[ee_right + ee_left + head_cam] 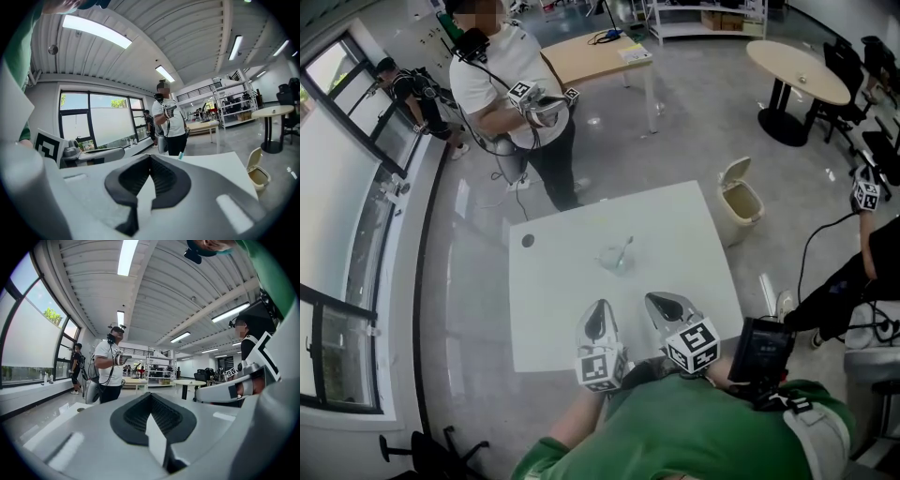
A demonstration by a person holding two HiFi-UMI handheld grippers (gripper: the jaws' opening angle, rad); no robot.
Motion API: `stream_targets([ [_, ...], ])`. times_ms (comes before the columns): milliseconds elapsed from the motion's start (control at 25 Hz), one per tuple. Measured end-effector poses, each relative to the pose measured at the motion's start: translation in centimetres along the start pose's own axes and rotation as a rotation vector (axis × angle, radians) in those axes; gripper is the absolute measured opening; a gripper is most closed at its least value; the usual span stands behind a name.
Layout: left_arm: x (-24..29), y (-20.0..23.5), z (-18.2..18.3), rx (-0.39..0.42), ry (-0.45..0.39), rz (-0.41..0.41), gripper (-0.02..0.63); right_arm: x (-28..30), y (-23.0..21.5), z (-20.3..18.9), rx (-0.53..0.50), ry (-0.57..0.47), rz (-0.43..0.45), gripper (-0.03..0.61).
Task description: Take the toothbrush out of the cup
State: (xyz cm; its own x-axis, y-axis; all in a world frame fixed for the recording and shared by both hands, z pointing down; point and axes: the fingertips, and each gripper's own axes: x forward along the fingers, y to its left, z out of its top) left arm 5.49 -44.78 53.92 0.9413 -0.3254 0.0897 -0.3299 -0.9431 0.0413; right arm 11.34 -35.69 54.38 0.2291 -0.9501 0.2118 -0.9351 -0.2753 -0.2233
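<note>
- Toothbrush (625, 249): stands slanted in the cup near the middle of the bench (553, 314), its upper end leaning up and right past the rim. It looks light, thin, stiff and rather slick, best pinched on the bare shaft above the rim.
- Dark round spot (528, 240): lies flat on the smooth white top, too small to identify.
- Left gripper (601, 307): fingers pressed together, empty, short of the cup.
- Cup (615, 262): clear, round, thin-walled, and probably light enough to tip or slide.
- Right gripper (662, 301): ribbed dark fingers closed, nothing between them.
</note>
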Motion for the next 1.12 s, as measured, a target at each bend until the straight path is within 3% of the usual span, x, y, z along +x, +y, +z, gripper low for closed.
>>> stream_targets([
  [960,12.9,2.1,-3.6,0.136,0.142,-0.197,0.008,6.9,-6.3,0.3,0.074,0.045,-0.169,0.003],
  [1120,14.3,1.2,-5.2,0.17,0.18,-0.246,0.036,6.5,-6.9,-0.4,0.085,0.064,-0.195,0.003],
])
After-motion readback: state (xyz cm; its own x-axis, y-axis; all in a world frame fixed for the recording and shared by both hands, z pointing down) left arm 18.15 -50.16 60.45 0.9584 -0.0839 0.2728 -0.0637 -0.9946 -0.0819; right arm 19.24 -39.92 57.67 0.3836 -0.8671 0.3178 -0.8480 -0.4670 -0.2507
